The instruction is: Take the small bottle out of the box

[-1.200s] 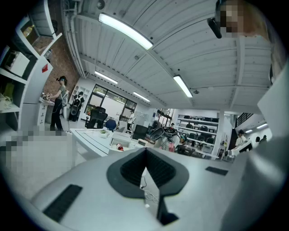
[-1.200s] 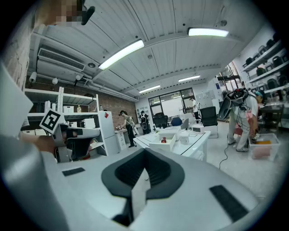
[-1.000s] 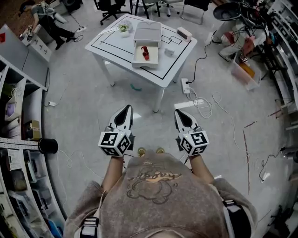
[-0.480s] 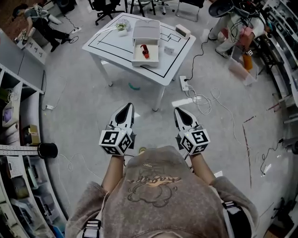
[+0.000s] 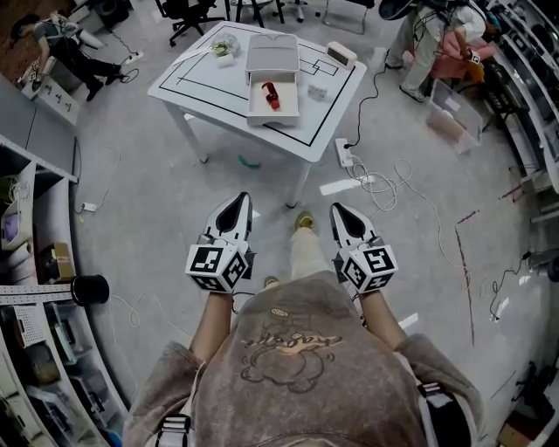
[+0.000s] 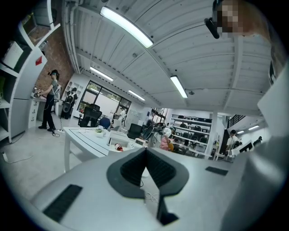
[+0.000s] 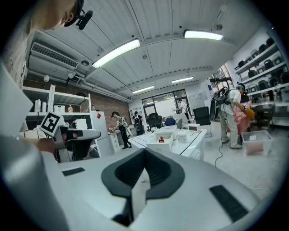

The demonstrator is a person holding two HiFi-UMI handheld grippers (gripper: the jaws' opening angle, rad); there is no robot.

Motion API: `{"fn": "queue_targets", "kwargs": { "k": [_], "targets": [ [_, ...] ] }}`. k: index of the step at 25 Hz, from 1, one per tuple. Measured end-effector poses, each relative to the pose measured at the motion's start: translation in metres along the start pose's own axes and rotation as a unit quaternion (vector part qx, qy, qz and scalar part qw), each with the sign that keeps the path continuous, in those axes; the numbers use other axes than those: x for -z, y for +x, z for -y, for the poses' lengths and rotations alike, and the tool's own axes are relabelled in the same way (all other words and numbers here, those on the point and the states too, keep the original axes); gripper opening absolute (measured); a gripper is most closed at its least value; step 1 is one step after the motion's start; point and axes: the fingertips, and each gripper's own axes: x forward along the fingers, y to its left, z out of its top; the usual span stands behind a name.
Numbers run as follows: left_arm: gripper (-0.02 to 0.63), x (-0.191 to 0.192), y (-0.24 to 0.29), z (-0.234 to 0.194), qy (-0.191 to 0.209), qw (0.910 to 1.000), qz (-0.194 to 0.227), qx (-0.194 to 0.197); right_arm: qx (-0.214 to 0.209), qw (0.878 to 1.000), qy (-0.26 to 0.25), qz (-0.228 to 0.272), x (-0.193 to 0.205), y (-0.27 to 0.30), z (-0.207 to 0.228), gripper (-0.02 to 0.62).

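Approach step: left gripper [image 5: 236,208] and right gripper [image 5: 341,216] are hanging clenched and empty (well apart from the table [image 5: 196,83]). The small red bottle [image 5: 270,93] is lying in the open white box [image 5: 273,113] at 12 o'clock. Next move is calling for closing in and opening one gripper's jaws.

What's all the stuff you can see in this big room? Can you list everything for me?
table: one, white with black lines, ahead on the floor
box: one, white, open, on the table
small bottle: one, red, lying inside the box
power strip: one, white, floor by the table's right side
cables: a tangle, white, floor right of the table
plastic bin: one, clear, floor at upper right
office chairs: at least two, black, beyond the table
shelves: one run, white, along the left
other people: two, one upper left, one upper right
shoe: one, yellowish, between the grippers
left gripper: white and black, shut, empty
right gripper: white and black, shut, empty
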Motion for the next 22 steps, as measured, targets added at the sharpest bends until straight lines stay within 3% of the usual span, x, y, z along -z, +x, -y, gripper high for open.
{"fn": "queue_targets", "kwargs": {
  "k": [10,22],
  "targets": [
    [0.006,-0.009,0.044,-0.030,0.001,0.9999,0.004,-0.010,-0.011,1.000,0.000,0.006,-0.012,0.057,0.020,-0.005],
    [0.006,-0.031,0.130,-0.062,-0.004,0.9997,0.002,-0.025,-0.021,1.000,-0.001,0.007,-0.050,0.136,0.079,-0.005]
  ]
}}
